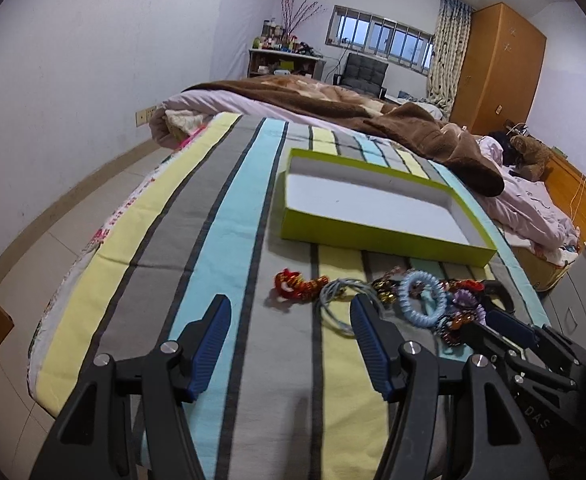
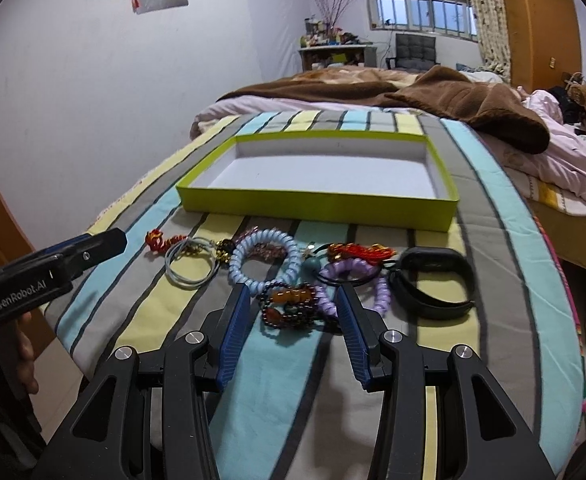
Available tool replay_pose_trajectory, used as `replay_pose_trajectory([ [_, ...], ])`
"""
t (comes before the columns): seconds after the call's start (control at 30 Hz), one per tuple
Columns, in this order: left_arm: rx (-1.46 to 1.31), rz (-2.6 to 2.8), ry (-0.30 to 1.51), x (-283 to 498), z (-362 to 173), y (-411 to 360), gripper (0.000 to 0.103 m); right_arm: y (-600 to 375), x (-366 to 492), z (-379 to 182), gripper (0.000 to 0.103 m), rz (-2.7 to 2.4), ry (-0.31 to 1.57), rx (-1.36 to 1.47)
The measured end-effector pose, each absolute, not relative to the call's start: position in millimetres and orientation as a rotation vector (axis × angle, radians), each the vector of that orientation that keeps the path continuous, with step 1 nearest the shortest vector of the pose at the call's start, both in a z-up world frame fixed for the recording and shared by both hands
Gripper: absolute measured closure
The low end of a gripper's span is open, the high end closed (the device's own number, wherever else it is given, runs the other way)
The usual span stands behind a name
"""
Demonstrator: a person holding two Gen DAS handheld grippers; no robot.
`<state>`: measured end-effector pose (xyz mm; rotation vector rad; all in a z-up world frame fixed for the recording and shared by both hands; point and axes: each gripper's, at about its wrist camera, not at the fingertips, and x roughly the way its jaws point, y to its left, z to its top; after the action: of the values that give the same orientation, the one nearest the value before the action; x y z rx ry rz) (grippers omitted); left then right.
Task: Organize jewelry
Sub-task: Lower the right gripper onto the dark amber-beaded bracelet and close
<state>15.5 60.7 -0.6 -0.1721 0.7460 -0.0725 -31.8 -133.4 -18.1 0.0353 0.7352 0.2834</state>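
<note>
A shallow green box (image 1: pixel 373 236) (image 2: pixel 317 204) with a white inside lies open on the striped bedspread. In front of it is a scatter of jewelry: a red charm (image 1: pixel 291 282) (image 2: pixel 157 240), grey cord loops (image 1: pixel 339 300) (image 2: pixel 189 268), a light-blue coil bracelet (image 1: pixel 423 298) (image 2: pixel 267 264), a dark beaded bracelet with amber stones (image 2: pixel 293 306), a purple coil bracelet (image 2: pixel 349 280), a red tassel piece (image 2: pixel 357 252) and a black wristband (image 2: pixel 433 280). My left gripper (image 1: pixel 291 314) is open just short of the red charm. My right gripper (image 2: pixel 293 300) is open around the beaded bracelet.
The striped spread (image 1: pixel 229 240) ends at a bed edge on the left, with tiled floor (image 1: pixel 73 216) below. A brown blanket (image 2: pixel 473 108) and pink bedding lie behind the box. A wardrobe (image 1: pixel 497 68), a chair and a cluttered shelf stand at the far wall.
</note>
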Motion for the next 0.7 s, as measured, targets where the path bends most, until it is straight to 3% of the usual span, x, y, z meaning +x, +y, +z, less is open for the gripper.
replay_pose_trajectory([
  [0.43,-0.242,-0.132,0.793,22,-11,81,0.039,-128,-19,-35,0.057,0.256,0.770,-0.026],
  [0.53,-0.247,-0.129,0.803,23,-14,83,0.039,-127,-18,-34,0.075,0.248,0.757,-0.044],
  [0.63,-0.256,-0.130,0.804,24,-15,85,0.039,-126,-18,-34,0.076,0.251,0.756,-0.050],
  [0.7,-0.252,-0.133,0.809,27,-16,85,0.039,-128,-19,-33,0.081,0.251,0.748,-0.041],
])
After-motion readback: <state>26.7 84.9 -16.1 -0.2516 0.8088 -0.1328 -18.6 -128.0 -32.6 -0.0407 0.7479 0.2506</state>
